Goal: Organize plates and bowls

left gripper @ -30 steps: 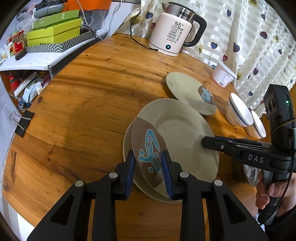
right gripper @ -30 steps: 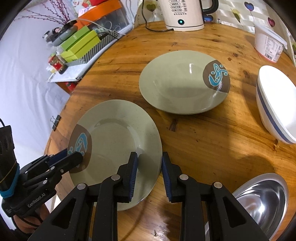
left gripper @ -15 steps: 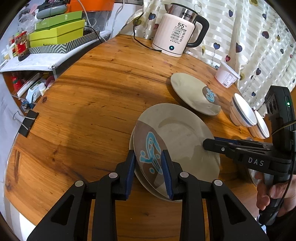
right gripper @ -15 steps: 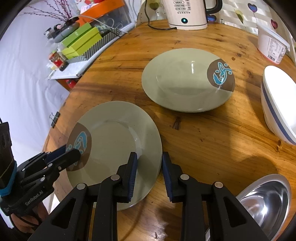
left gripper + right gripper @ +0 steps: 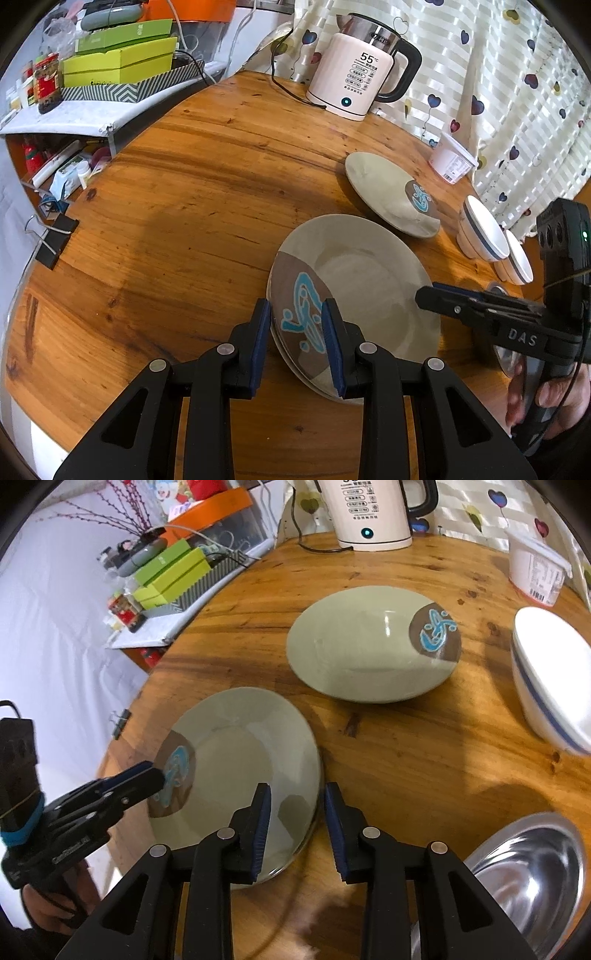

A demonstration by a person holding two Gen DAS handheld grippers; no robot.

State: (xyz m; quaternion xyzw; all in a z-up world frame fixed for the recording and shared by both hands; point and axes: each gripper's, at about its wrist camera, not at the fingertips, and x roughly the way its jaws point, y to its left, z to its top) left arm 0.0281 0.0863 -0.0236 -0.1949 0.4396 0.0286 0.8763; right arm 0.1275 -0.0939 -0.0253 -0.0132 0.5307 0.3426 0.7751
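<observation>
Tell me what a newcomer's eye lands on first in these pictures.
First, the near green plate on the wooden table, with the left tongs straddling its brown, blue-patterned rim and the right tongs straddling the opposite edge. Behind it lies a second matching plate, and at the table's far edge stands a white kettle showing 55.

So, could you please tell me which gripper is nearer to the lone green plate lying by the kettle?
Right. The right gripper straddles the stacked plates' rim facing the lone green plate; the left gripper holds the stack's opposite rim, farther away.
</observation>
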